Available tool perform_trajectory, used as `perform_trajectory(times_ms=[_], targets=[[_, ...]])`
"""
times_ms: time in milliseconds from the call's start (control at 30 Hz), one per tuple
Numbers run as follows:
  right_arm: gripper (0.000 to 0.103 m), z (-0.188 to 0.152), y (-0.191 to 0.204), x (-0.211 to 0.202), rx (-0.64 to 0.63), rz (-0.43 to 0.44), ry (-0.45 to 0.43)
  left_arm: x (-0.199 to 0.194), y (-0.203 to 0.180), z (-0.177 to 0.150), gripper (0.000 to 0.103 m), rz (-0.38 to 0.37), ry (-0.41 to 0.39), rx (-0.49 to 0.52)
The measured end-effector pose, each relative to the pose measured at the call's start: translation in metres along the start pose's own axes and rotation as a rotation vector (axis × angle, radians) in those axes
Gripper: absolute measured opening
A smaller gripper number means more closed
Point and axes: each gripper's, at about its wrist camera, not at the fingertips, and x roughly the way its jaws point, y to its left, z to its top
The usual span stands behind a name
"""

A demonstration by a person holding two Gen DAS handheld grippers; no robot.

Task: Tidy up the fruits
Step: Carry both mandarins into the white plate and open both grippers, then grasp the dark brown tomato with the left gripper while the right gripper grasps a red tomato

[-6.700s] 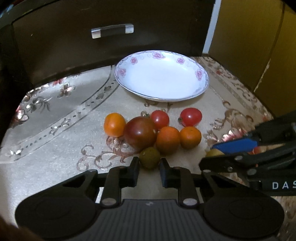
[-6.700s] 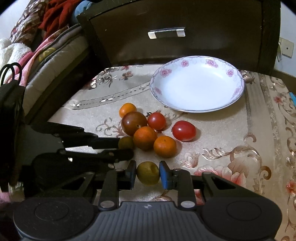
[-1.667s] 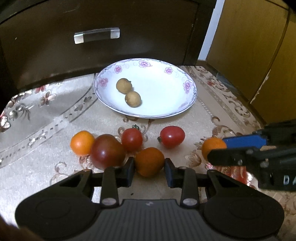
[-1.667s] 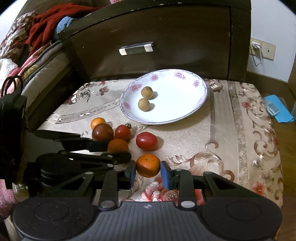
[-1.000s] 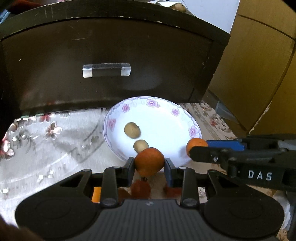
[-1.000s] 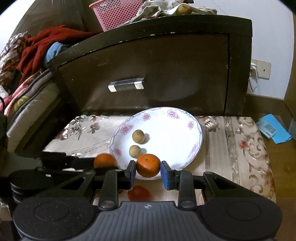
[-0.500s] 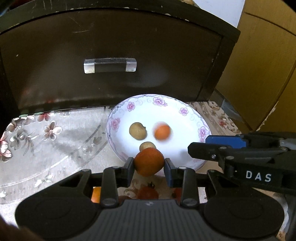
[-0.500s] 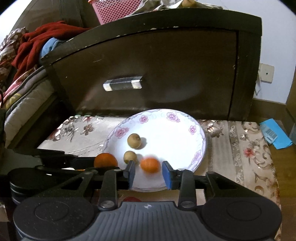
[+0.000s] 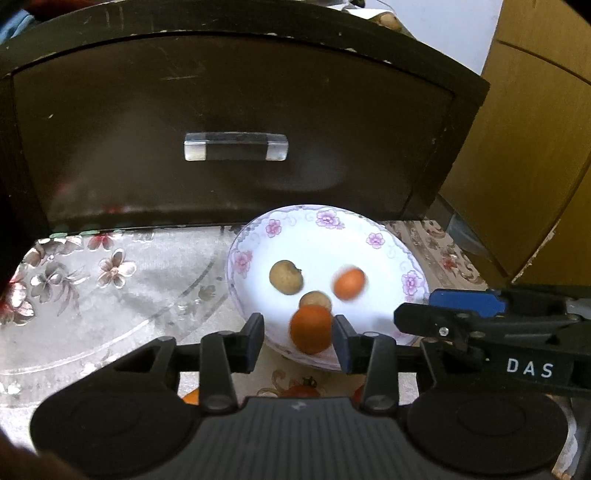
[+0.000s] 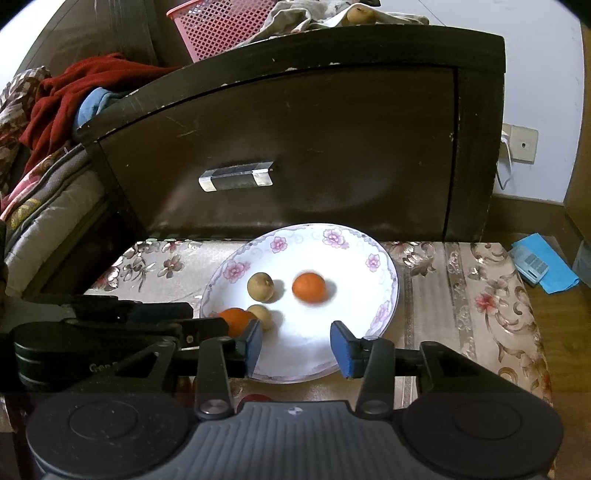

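Floral-cloth surface; white flowered plate. Left hand-held gripper, right hand-held gripper both spread wide. Round orange citrus between left jaws, ungripped: light, firm, rolls; grasp across middle.

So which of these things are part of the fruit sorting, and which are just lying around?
Part of the job:
- flowered plate
- two orange fruits
- two brownish fruits

Lying about:
- pink basket
- red cloth
- blue packet

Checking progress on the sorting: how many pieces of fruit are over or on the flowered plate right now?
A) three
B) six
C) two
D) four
D: the plate holds two greenish-brown fruits and two oranges.
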Motion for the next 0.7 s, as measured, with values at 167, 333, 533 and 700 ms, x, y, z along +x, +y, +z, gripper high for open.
perform_trajectory(times_ms=[167,333,533,700], targets=[[0.037,0.0,0.001,-0.002,-0.003,0.003,0.005,-0.007,0.003,-0.001,0.047,0.021,-0.018,-0.013],[0.037,-0.003,0.005,-0.009,-0.015,0.007,0.012,-0.025,0.008,-0.004,0.059,0.073,-0.047,-0.027],[0.038,-0.014,0.011,-0.025,-0.021,0.015,0.035,-0.054,0.017,-0.009,0.065,0.103,-0.047,-0.047],[0.042,-0.026,0.023,-0.035,-0.037,0.032,0.063,-0.075,0.013,-0.029,0.078,0.132,-0.012,-0.02]])
